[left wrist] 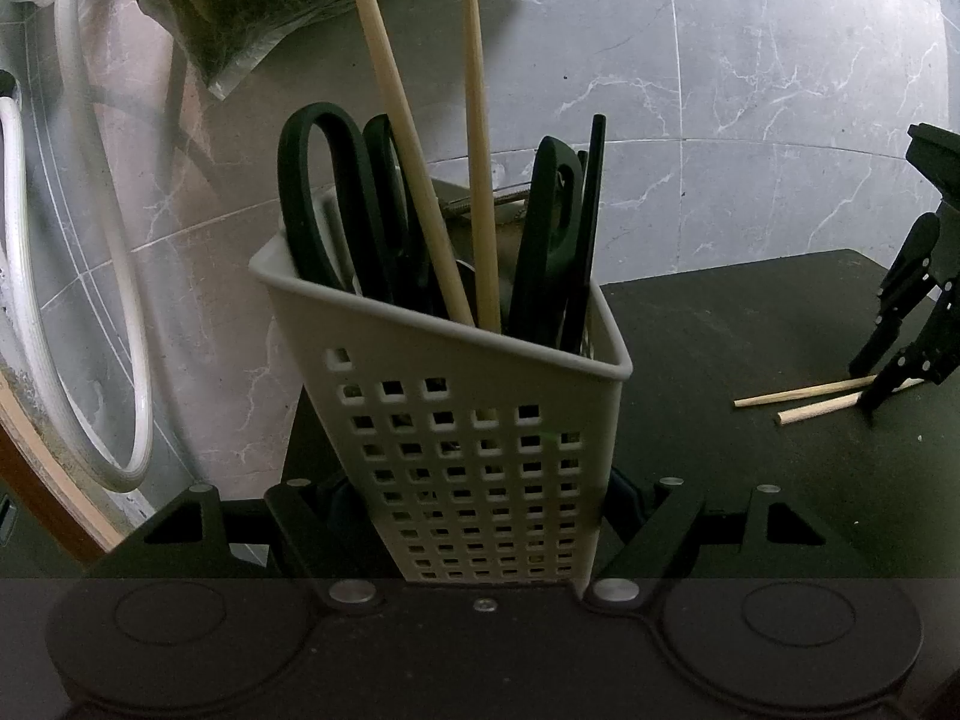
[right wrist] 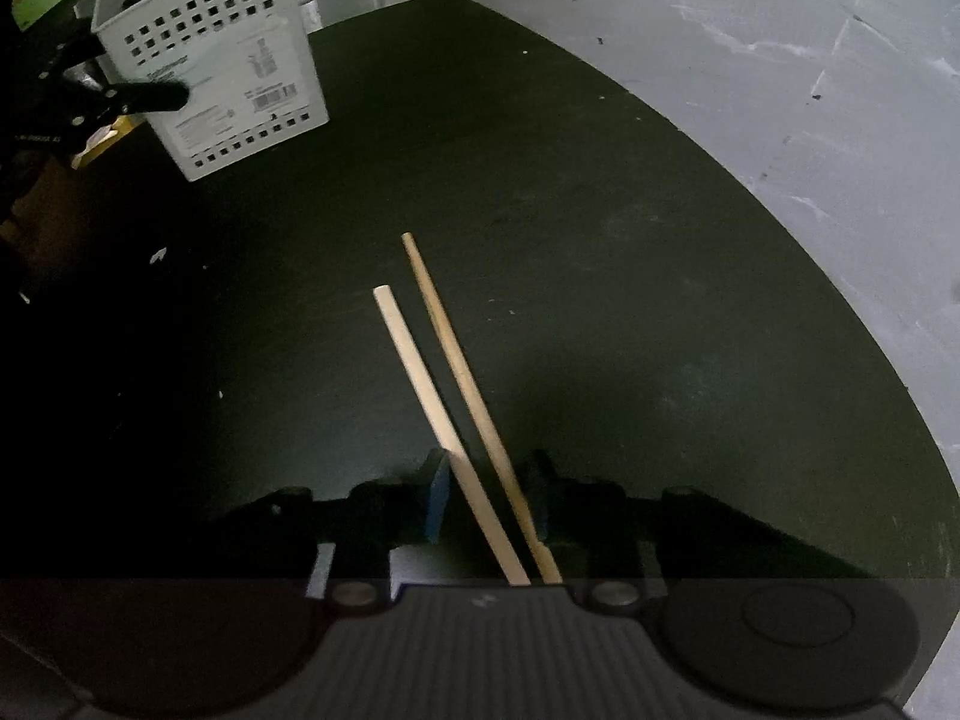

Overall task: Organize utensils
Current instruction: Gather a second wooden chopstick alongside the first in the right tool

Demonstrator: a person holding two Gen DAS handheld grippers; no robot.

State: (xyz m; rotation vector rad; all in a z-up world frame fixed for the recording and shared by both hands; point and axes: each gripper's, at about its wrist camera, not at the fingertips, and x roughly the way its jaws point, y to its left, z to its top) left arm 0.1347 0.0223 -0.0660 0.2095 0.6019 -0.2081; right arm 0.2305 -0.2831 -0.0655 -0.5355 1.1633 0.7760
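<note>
- Left wrist view: the pale grey perforated plastic caddy (left wrist: 456, 420) is clamped between the jaws of the left gripper (left wrist: 480, 516) and is held tilted, its open mouth leaning towards the camera.
- Inside it are seen black-handled scissors (left wrist: 324, 204), two pale wooden chopsticks (left wrist: 420, 180) standing up, and further black utensil handles (left wrist: 564, 240); free room in the mouth is judged to lie at the front, near corner.
- To the right, on the dark matte worktop (left wrist: 750, 330), the right gripper (left wrist: 888, 372) is seen lowered onto a second pair of wooden chopsticks (left wrist: 804, 402), well apart from the caddy.
- A white hose (left wrist: 78, 240) and a clear plastic bag (left wrist: 240, 12) lie on the grey marble floor (left wrist: 750, 120) beyond the worktop edge; neither stands in the path.
- Right wrist view: the two loose chopsticks (right wrist: 444, 372) lie side by side, slightly splayed, and pass between the jaws of the right gripper (right wrist: 486, 498). The jaws are set narrow around both sticks; whether they are already pinched cannot be told.
- For a good pick-up, both sticks should be squeezed together before lifting, so that neither slips out or swings.
- The caddy (right wrist: 228, 78) is seen at the far left, off the worktop (right wrist: 600, 240), which is bare between. Its curved edge runs close on the right, so the lift is best carried leftwards.
</note>
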